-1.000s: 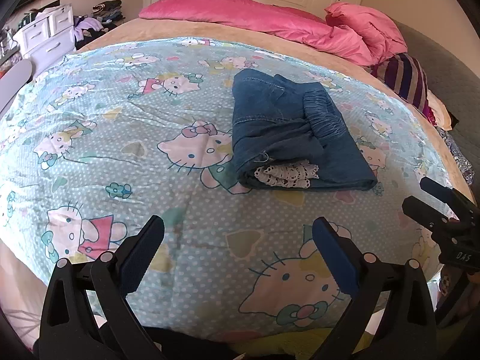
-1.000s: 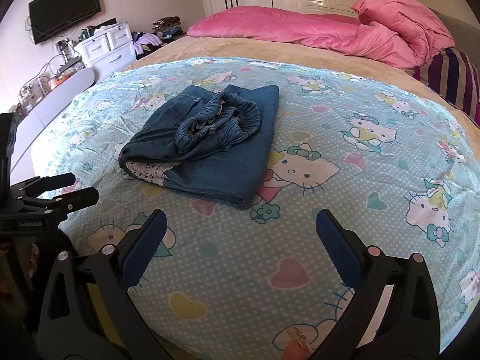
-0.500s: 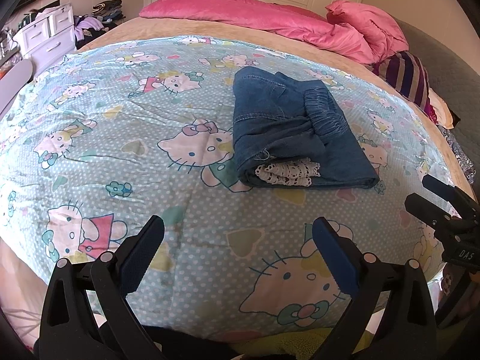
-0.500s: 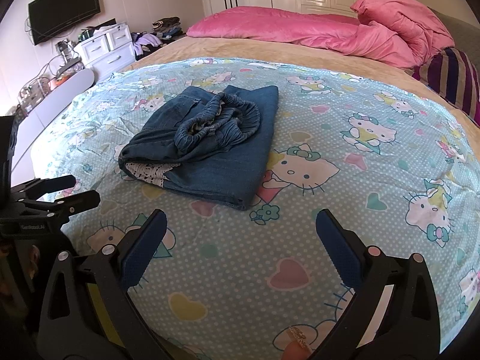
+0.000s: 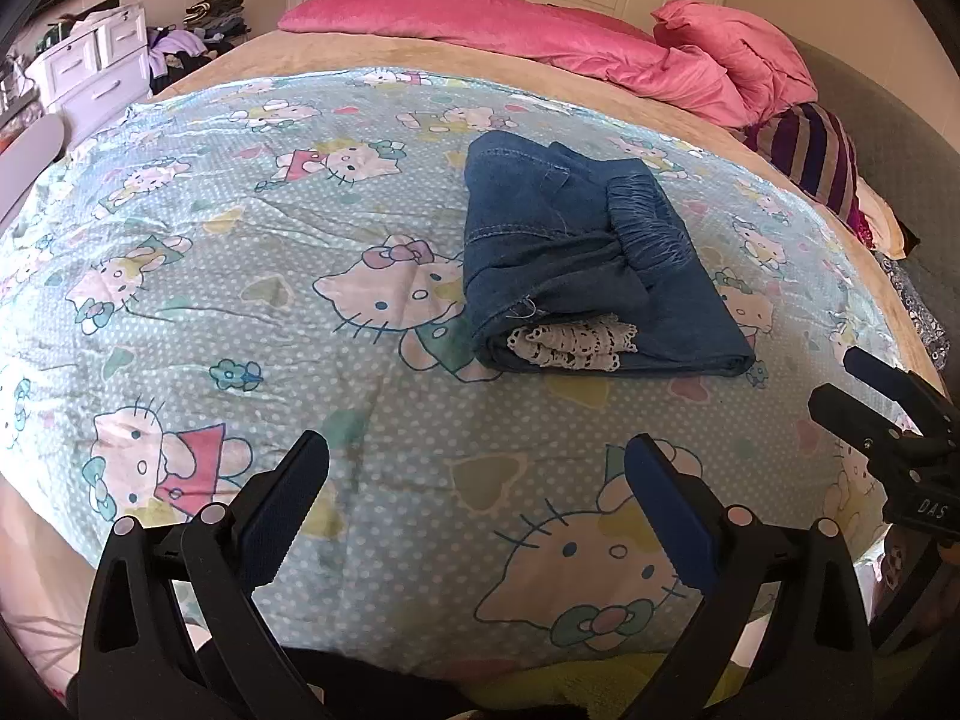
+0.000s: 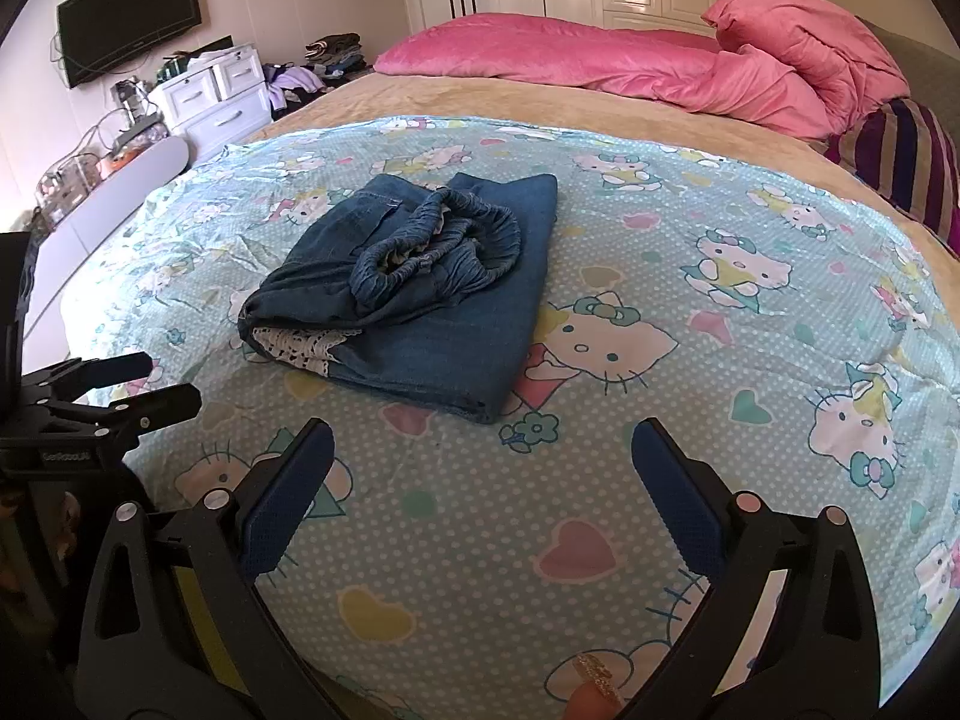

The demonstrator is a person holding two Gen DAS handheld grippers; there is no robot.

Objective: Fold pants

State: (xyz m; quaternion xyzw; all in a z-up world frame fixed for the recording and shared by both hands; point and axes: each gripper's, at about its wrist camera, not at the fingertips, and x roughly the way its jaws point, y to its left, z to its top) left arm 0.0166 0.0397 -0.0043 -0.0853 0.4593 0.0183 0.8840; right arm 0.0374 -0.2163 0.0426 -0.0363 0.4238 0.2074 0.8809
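Note:
Blue denim pants [image 5: 576,264] lie folded in a compact bundle on the Hello Kitty sheet [image 5: 240,276], white lace trim showing at the near end. They also show in the right wrist view [image 6: 420,300], with the elastic waistband bunched on top. My left gripper [image 5: 477,468] is open and empty, held back from the pants near the bed's front edge. My right gripper [image 6: 483,456] is open and empty, also short of the pants. Each gripper shows at the edge of the other's view.
A pink duvet [image 5: 540,36] and pillow [image 6: 804,42] lie at the head of the bed. A striped cushion [image 5: 810,156] sits at the right edge. White drawers [image 6: 216,96] and a wall TV [image 6: 126,18] stand to the left.
Both grippers have stayed almost still, open and empty. The view has shifted very slightly; the pants have not moved.

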